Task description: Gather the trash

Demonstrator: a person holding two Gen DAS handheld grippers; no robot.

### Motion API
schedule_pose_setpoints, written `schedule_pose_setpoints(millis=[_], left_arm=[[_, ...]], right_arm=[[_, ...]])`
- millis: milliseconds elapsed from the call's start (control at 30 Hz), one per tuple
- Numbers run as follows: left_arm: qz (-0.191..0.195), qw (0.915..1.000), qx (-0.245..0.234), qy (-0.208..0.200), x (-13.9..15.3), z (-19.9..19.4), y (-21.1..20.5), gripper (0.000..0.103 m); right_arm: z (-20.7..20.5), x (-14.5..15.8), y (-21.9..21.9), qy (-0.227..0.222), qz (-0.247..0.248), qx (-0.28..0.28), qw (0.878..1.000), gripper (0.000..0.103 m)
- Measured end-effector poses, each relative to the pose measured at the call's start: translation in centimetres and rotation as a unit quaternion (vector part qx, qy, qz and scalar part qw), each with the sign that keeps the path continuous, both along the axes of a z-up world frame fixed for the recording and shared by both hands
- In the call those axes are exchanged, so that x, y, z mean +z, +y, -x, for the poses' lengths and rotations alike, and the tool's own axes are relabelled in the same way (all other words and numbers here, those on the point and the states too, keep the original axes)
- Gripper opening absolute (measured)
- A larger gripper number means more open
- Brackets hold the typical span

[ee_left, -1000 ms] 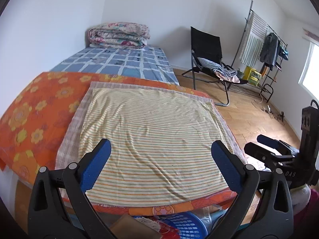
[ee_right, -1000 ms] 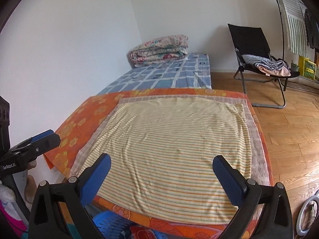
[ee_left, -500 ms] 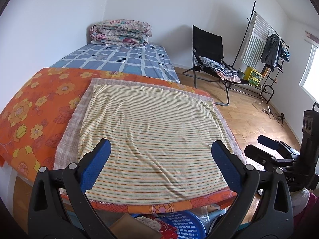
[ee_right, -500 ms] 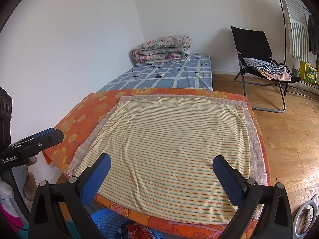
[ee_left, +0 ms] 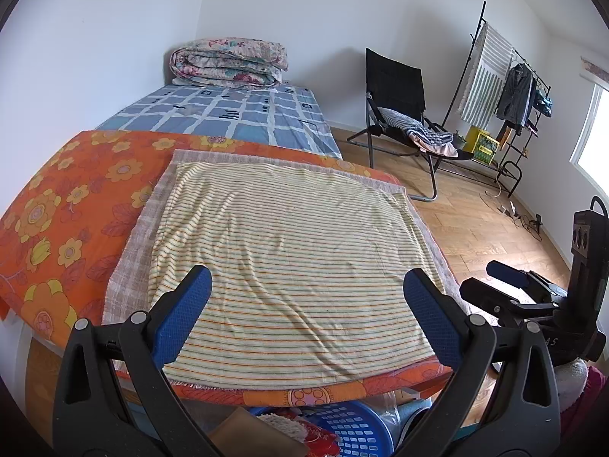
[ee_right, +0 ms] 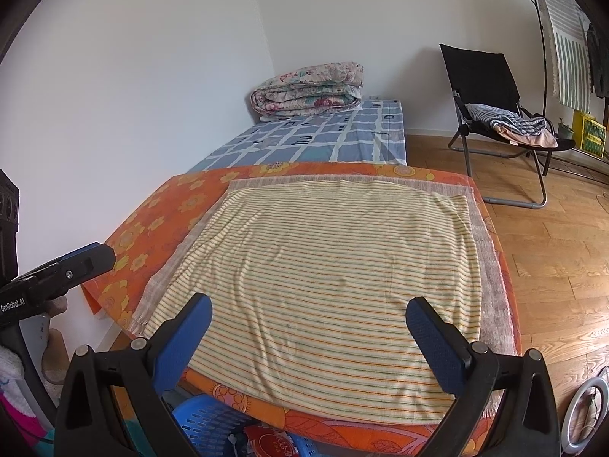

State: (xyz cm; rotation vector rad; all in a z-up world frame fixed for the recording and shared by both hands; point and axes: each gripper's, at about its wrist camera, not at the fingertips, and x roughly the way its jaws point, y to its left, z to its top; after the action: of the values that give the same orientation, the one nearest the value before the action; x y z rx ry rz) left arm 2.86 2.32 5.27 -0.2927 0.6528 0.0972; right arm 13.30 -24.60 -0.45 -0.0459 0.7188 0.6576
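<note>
**Both grippers spread over the striped cloth, basket of trash below**

At the far left, an orange flowered cover drapes the near table, touching the white wall. On it lies a checked cloth with a yellow striped cloth spread flat on top. The left gripper hangs over the near edge of that cloth, its blue-padded fingers wide apart and holding nothing. Under the table's near edge sits a blue basket with a red wrapper and other scraps in it. The right gripper hovers just beside the left, also spread wide and empty. Far behind, a folded quilt rests on a blue checked bed. To the right, a black folding chair stands on the wooden floor, and a clothes rack stands at the far right.
</note>
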Motion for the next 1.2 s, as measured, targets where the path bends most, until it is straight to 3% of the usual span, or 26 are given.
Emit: schedule_pose_setpoints(millis=[1200], left_arm=[[0.001,1.0000,-0.006,0.000,0.24,0.29,-1.05,0.102]], right_arm=[[-0.12,-0.38,-0.35,0.008,0.001,-0.001,1.000,0.103]])
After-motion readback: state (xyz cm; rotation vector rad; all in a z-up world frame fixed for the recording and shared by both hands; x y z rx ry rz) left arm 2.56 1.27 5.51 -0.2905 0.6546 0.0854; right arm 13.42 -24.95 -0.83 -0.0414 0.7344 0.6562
